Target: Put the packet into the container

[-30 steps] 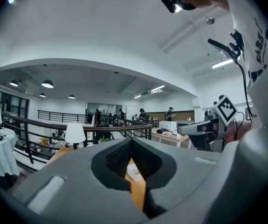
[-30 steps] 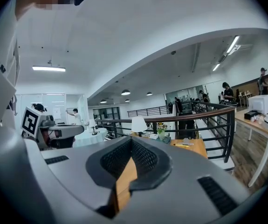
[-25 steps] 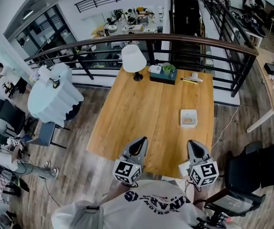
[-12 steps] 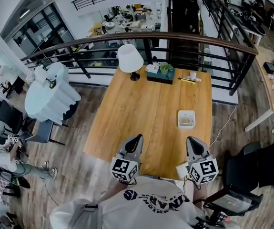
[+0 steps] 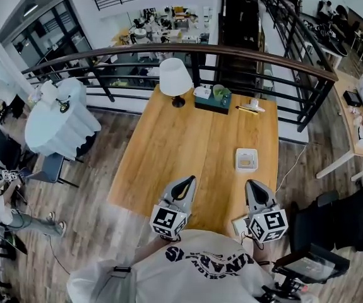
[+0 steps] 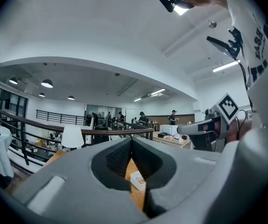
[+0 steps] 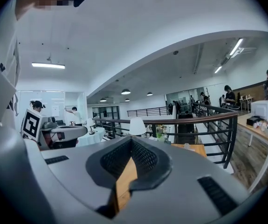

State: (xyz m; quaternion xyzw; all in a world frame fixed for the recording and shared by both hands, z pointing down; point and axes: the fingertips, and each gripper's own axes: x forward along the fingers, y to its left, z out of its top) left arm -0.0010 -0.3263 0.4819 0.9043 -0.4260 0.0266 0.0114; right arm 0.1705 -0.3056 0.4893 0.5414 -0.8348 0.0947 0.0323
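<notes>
The white container stands open side up on the right half of the wooden desk, a little right of the frame's centre in the head view. A pale yellowish item lies inside it, too small to tell whether it is the packet. The same container shows low in the left gripper view, through the gap below that gripper's fingers.

Below the container, the right gripper hangs over the desk's near edge, pointing towards the top of the frame. Its fingers are pressed together with nothing between them. The left gripper is level with it, left of it and well apart, also over the near edge. Its fingers meet at the tips and pinch nothing. Neither gripper touches the container.

A white flat piece lies at the desk's near edge, just left of the right gripper's marker cube.

At the desk's far end, towards the top of the frame, stand a white-shaded lamp, a dark green box and a small cup. The person's printed white shirt fills the bottom of the frame
</notes>
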